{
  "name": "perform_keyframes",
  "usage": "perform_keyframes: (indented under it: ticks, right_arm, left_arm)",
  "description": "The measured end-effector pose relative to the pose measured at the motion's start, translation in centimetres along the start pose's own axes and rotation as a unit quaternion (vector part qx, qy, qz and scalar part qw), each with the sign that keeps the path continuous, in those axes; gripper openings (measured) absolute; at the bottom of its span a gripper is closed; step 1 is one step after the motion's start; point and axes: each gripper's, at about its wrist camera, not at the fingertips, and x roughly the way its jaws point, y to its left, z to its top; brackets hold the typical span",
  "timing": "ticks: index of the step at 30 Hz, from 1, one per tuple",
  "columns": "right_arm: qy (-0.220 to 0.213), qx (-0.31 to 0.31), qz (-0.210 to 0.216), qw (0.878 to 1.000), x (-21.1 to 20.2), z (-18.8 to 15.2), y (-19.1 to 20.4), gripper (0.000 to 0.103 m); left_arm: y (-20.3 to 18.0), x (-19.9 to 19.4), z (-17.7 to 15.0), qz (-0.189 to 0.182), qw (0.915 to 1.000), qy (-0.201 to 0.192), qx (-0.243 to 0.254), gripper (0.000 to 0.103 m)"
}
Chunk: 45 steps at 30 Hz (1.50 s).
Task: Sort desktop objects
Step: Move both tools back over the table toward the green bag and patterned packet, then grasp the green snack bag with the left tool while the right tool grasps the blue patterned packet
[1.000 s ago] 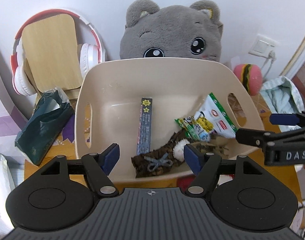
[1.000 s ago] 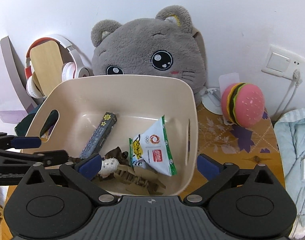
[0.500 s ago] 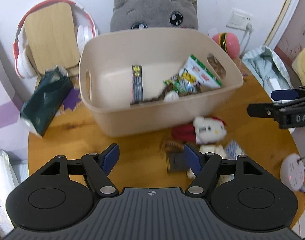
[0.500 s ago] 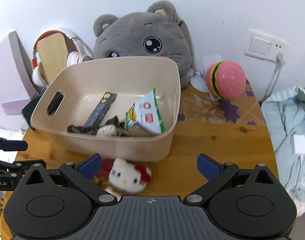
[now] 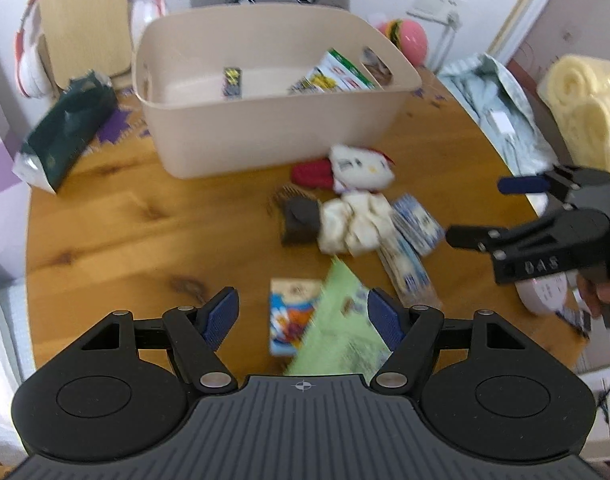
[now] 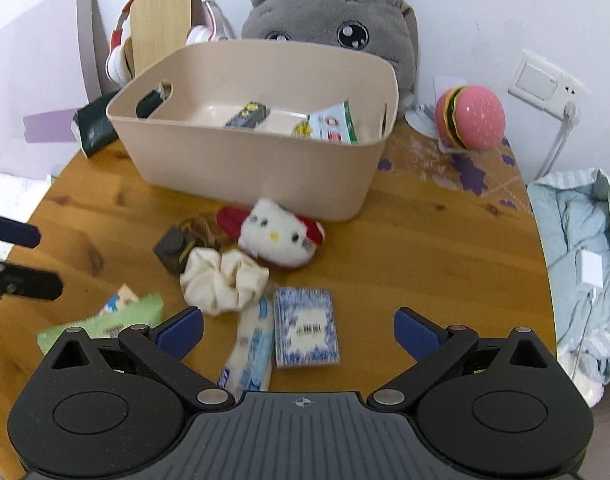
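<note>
A beige bin [image 5: 265, 92] [image 6: 249, 160] stands at the back of the round wooden table, holding a dark box [image 6: 247, 114] and a snack packet [image 6: 333, 124]. In front of it lie a white cat plush with a red bow [image 6: 277, 236], a cream scrunchie [image 6: 221, 276], a dark hair clip [image 6: 175, 248], a blue-white packet [image 6: 307, 332] and a tissue pack [image 6: 251, 352]. A green packet [image 5: 341, 332] and a small colourful box [image 5: 291, 320] lie under my left gripper [image 5: 301, 316], which is open and empty. My right gripper [image 6: 299, 332] hovers open above the blue-white packet.
A grey plush cat [image 6: 337, 28] sits behind the bin by the wall. Headphones on a wooden stand [image 5: 81, 28] and a dark green pouch [image 5: 65, 128] are at the left. A pink burger toy [image 6: 471, 122] and light blue cloth [image 6: 581, 248] lie at the right.
Both grippers have pulled back from over the bin toward the table's near side. The loose items in front of the bin have come into view under them.
</note>
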Motion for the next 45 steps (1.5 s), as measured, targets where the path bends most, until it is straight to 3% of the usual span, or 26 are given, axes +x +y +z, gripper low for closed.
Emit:
perform_keyframes:
  ticks: [6, 9, 15, 19, 34, 45]
  right_arm:
    - [0.012, -0.007, -0.007, 1.000, 0.4, -1.5, -0.4, 0.103]
    - [0.015, -0.009, -0.017, 1.000, 0.8, -1.9, -0.8, 0.103]
    - [0.023, -0.003, -0.020, 1.000, 1.9, -2.0, -1.8, 0.103]
    - [0.027, -0.006, -0.020, 0.999, 2.7, -1.9, -2.2, 0.103]
    - [0.041, -0.021, -0.007, 0.999, 6.3, -1.0, -2.5, 0.103]
    - [0.059, -0.014, 0.001, 0.998, 8.8, -0.7, -3.4, 0.100]
  left_arm:
    - [-0.6, 0.7, -1.9, -0.016, 0.9995, 0.021, -0.017, 0.073]
    - [-0.8, 0.7, -3.1, -0.020, 0.9970, 0.014, -0.074, 0.073]
    - [-2.6, 1.1, -4.8, 0.005, 0.9843, 0.021, -0.175, 0.073]
    - [-3.5, 2.1, -5.5, 0.022, 0.9688, 0.039, -0.244, 0.073]
    - [-3.9, 5.4, -3.3, 0.071, 0.9409, 0.009, -0.331, 0.074]
    - [-2.9, 8.3, -2.7, 0.061, 0.9386, 0.016, -0.339, 0.083]
